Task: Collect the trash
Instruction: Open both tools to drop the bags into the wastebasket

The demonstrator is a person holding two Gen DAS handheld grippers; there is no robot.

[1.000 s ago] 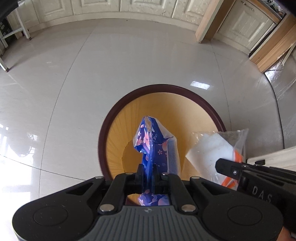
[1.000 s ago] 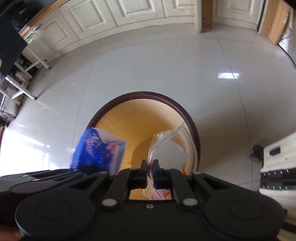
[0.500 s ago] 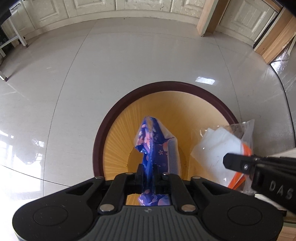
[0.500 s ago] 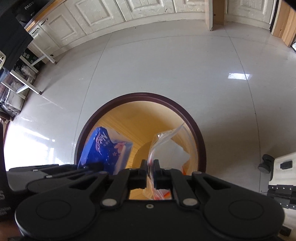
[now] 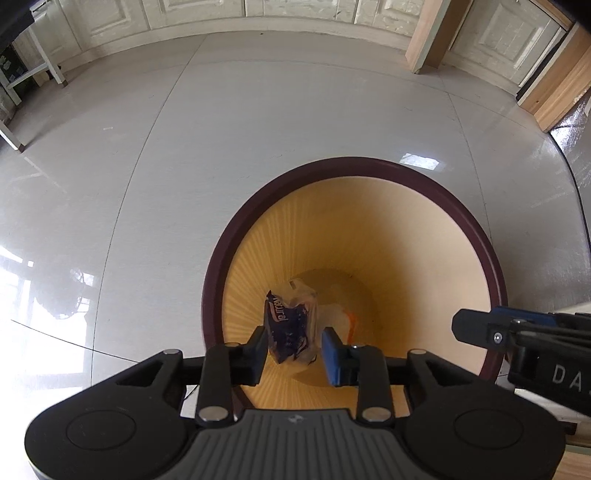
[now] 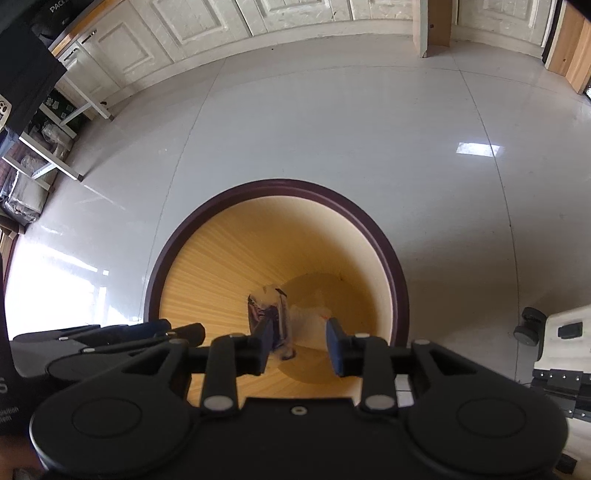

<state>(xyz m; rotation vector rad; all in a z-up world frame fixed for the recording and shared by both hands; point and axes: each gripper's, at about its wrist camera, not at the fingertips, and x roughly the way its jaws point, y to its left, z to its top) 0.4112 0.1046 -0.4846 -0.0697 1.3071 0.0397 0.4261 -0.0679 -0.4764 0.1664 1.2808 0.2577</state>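
Observation:
A round bin (image 5: 218, 280) (image 6: 391, 266) with a dark maroon rim and a tan inside stands on the floor under both grippers. Deep inside it lies a blue flowered wrapper (image 5: 286, 325) (image 6: 267, 315), and beside it a clear plastic bag with an orange mark (image 5: 340, 317) (image 6: 308, 315). My left gripper (image 5: 294, 350) points down into the bin, its jaws opening, nothing pressed between the pads. My right gripper (image 6: 299, 345) hangs over the bin too, jaws opening and holding nothing. The right gripper's tip (image 5: 480, 330) shows at the right of the left wrist view.
Glossy grey floor tiles (image 5: 184, 147) surround the bin. White panelled cabinets (image 6: 295, 14) and a wooden post (image 5: 428, 33) line the far wall. A white frame's legs (image 6: 66, 110) stand at the left, and a white wheeled unit (image 6: 554, 332) at the right.
Both grippers have opened. The blue wrapper left the left gripper and the clear bag left the right one; both now lie at the bottom of the bin.

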